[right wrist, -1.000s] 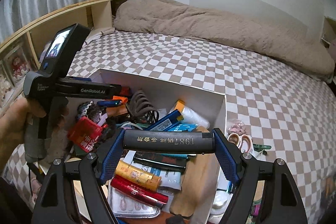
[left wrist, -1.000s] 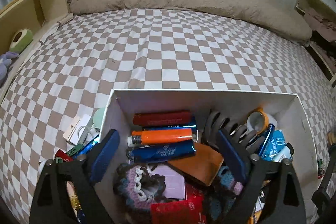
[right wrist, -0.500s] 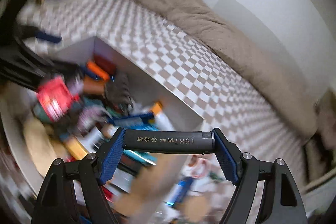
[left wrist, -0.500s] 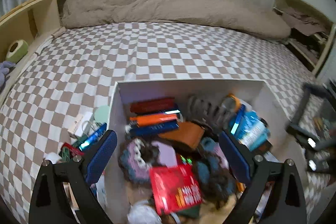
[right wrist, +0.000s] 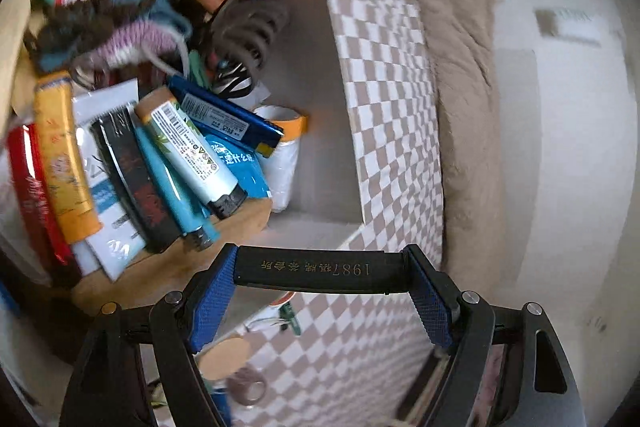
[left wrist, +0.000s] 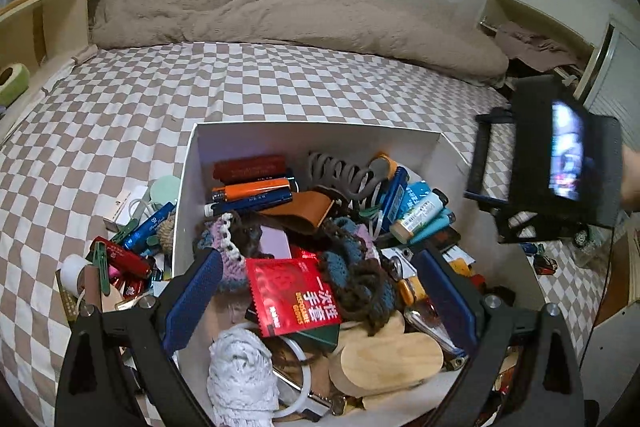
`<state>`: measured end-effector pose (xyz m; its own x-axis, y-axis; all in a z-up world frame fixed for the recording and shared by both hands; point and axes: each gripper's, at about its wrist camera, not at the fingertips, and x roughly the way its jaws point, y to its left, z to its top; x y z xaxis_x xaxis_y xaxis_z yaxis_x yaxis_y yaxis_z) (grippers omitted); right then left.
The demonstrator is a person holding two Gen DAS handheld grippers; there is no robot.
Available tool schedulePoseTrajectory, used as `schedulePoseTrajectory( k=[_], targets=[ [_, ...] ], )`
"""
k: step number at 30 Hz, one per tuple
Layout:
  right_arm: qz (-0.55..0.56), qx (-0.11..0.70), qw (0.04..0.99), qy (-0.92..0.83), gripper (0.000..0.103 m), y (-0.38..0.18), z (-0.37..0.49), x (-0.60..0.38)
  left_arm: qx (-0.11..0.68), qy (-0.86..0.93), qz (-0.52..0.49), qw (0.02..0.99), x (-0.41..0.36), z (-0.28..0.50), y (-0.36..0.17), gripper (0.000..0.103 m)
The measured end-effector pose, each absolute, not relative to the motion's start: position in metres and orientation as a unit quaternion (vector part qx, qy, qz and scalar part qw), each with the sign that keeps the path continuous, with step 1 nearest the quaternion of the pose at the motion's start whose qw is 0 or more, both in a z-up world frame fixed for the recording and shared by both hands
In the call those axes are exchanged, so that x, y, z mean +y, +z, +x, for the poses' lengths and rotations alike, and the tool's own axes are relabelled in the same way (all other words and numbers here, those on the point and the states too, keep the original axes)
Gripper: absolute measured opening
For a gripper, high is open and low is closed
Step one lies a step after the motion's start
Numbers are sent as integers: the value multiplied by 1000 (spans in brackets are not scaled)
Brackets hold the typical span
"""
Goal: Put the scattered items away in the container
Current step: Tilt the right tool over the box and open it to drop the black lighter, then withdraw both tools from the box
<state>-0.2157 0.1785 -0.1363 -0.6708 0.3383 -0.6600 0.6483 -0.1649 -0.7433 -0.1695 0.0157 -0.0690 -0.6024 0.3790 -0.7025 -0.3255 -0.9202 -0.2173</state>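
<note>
Right gripper (right wrist: 320,275) clamps a black bar (right wrist: 316,273); left gripper (left wrist: 320,291) gapes over the white box (left wrist: 320,135).

Dim, even indoor light; strong fisheye bending and dark corners in both views; right wrist view smeared by motion blur; left wrist view mostly sharp.

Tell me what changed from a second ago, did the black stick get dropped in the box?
No. The right hand-held gripper still clamps the black bar, but it has rolled sideways and swung off to the box's right side. The left hand-held gripper pulled back and up, still open and empty over the box. The things in the box and the clutter beside it stayed put.
</note>
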Motion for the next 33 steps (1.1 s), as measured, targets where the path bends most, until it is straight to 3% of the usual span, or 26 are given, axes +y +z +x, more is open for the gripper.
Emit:
schedulePoseTrajectory(
  k=[6,8,10,20,33],
  targets=[
    [424,711,119,-547,82,-177,-227,178,-45,888,-407,211,7,-169,-74,98],
    [424,716,117,-542,96,-177,-229,178,-48,888,-407,209,3,-170,-75,98],
    [424,709,115,-551,103,-171,-231,178,-53,888,-407,208,0,-170,-75,98],
    [399,704,113,-577,103,-144,-227,177,-62,889,-406,203,-8,-164,-69,98],
    [403,519,165,-735,103,-91,-188,161,-43,896,-395,195,1,-145,-48,98]
  ],
)
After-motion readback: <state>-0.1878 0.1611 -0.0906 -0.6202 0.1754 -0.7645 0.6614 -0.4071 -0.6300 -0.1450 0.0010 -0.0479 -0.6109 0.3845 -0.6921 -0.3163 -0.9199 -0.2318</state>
